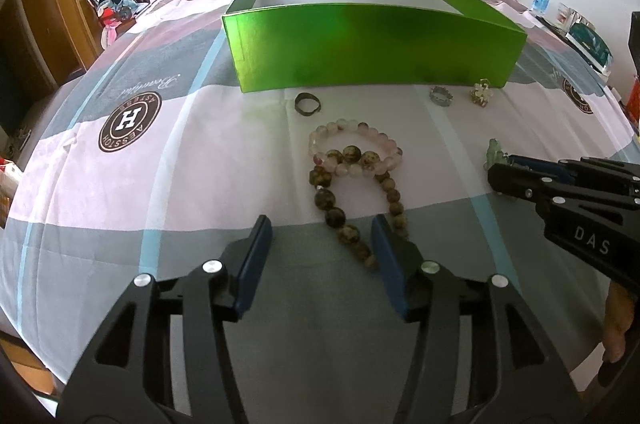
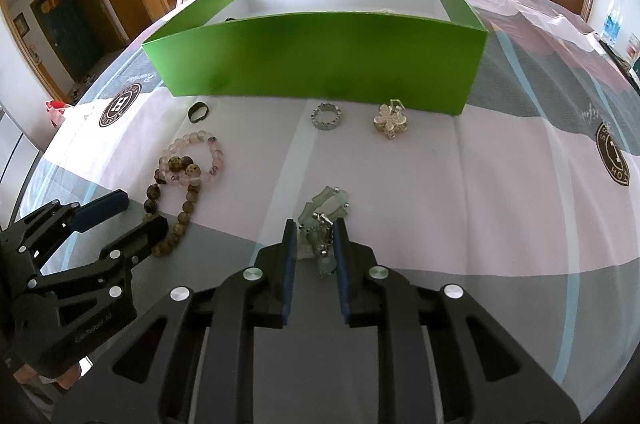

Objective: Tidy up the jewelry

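Jade bracelet (image 2: 325,212) sits pinched in right tongs (image 2: 315,244); left tongs (image 1: 322,236) wide.

The left tongs (image 1: 322,234) hang spread wide over the brown bead strand (image 1: 352,208) on the counter (image 1: 120,224), the green box (image 1: 372,44) beyond it.

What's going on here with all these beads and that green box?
Someone is tidying jewelry with two handheld grippers. The right gripper is closed around a pale green bracelet on the table. The left gripper is open over a brown bead bracelet that overlaps a pink one. Two rings and a flower brooch lie before the green box.
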{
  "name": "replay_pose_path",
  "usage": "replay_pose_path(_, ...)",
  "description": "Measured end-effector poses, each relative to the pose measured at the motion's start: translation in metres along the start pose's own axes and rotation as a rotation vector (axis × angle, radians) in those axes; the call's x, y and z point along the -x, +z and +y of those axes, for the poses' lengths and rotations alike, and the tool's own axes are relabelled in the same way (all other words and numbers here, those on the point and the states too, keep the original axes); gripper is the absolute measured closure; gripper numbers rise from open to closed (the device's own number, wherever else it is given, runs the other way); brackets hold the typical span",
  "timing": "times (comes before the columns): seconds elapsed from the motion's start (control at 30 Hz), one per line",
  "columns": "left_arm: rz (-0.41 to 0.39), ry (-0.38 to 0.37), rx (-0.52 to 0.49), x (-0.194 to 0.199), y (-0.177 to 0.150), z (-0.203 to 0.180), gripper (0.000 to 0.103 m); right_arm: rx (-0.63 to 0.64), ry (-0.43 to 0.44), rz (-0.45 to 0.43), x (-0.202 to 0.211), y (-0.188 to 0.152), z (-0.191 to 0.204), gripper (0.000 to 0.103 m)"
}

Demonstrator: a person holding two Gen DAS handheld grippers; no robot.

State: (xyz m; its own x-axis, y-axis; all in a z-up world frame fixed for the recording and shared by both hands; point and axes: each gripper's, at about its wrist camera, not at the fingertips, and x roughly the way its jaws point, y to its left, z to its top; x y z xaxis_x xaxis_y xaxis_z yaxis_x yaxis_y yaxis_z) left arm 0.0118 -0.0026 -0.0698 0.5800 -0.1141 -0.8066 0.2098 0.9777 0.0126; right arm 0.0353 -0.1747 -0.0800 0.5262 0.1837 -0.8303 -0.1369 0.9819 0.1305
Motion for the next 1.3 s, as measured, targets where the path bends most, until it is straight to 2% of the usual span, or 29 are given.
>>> replay_pose_path(0.23,-0.001,-0.003,0.006,0.000,0.000,0.000,0.053,-0.003,0.002,0.000,0.000,0.000,0.000,0.084)
replay_pose_path(0.33,-0.009,-0.002,0.012,0.001,0.000,0.000,0.069,-0.003,0.001,-0.002,0.000,0.000,0.000,0.084)
replay_pose_path(0.4,-0.011,-0.008,0.012,0.002,0.000,0.001,0.088,-0.004,0.001,-0.004,0.001,0.000,0.000,0.084)
replay_pose_path(0.43,-0.011,-0.015,0.011,0.002,0.000,0.001,0.090,-0.005,0.002,-0.005,0.001,0.000,0.000,0.084)
replay_pose_path(0.53,-0.012,-0.019,0.013,0.002,-0.001,0.001,0.092,-0.008,0.000,-0.014,0.002,0.000,-0.001,0.085)
replay_pose_path(0.67,-0.005,-0.037,0.017,0.003,0.001,0.003,0.092,-0.005,0.000,-0.037,0.008,0.001,-0.001,0.095)
replay_pose_path(0.73,-0.011,-0.056,0.014,0.008,0.005,0.005,0.092,-0.006,-0.011,-0.045,0.011,0.003,-0.002,0.095)
replay_pose_path(0.93,-0.116,-0.104,0.018,0.047,0.031,0.018,0.092,-0.016,-0.015,-0.103,0.029,0.009,-0.004,0.095)
replay_pose_path(1.1,-0.201,-0.127,0.020,0.074,0.048,0.021,0.092,-0.043,-0.023,-0.088,0.026,0.008,-0.011,0.095)
replay_pose_path(1.17,-0.194,-0.113,0.033,0.071,0.050,0.025,0.092,-0.053,-0.025,-0.089,0.027,0.007,-0.013,0.095)
replay_pose_path(1.3,-0.119,-0.081,0.075,0.049,0.043,0.039,0.092,-0.081,-0.036,-0.099,0.032,0.005,-0.026,0.095)
